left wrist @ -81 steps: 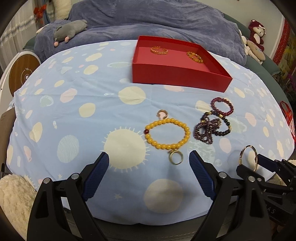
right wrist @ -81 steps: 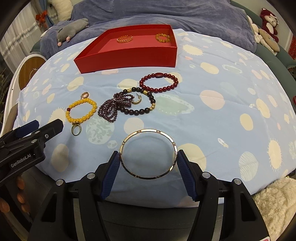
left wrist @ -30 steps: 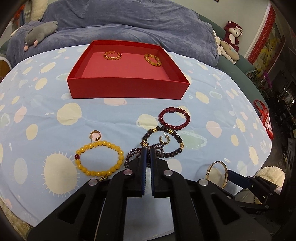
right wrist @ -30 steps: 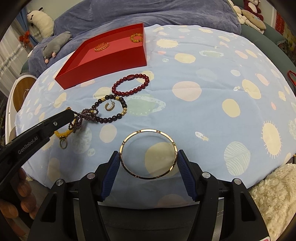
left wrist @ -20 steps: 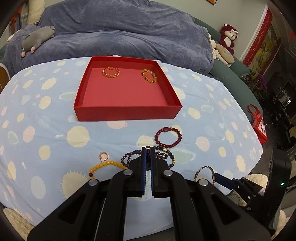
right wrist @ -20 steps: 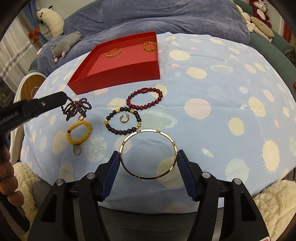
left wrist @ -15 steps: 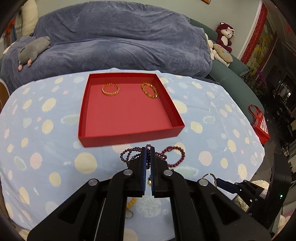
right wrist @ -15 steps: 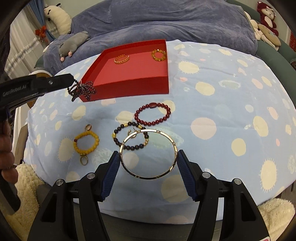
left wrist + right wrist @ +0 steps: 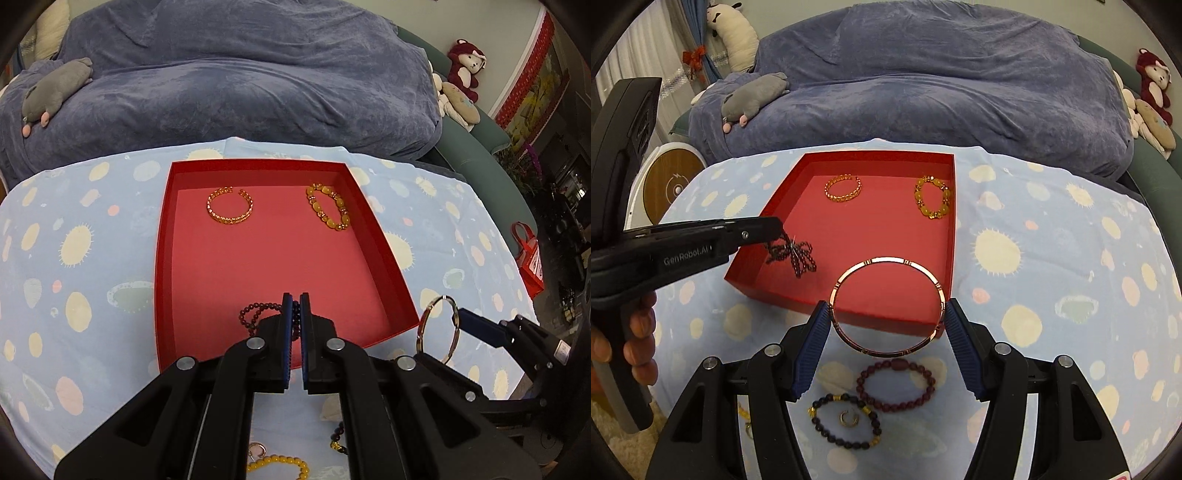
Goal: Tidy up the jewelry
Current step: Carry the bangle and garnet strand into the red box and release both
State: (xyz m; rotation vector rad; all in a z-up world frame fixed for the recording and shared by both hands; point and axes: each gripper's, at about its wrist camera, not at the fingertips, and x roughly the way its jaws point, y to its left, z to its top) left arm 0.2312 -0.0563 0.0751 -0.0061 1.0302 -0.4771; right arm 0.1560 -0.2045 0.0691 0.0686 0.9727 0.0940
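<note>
— Right, where are both grippers?

— Left gripper [image 9: 294,306] is clamped on the dark garnet bead strand [image 9: 792,254], dangling over the near left corner of the shallow red cardboard tray [image 9: 951,229]. Right gripper [image 9: 886,314] pinches the thin rose-gold bangle [image 9: 886,304] upright, just short of the tray's front wall.

— Risks?

— I reckon the loose loops could snag on my pads when I let go, and the hard bangle could pop sideways from such a shallow grip.
</note>
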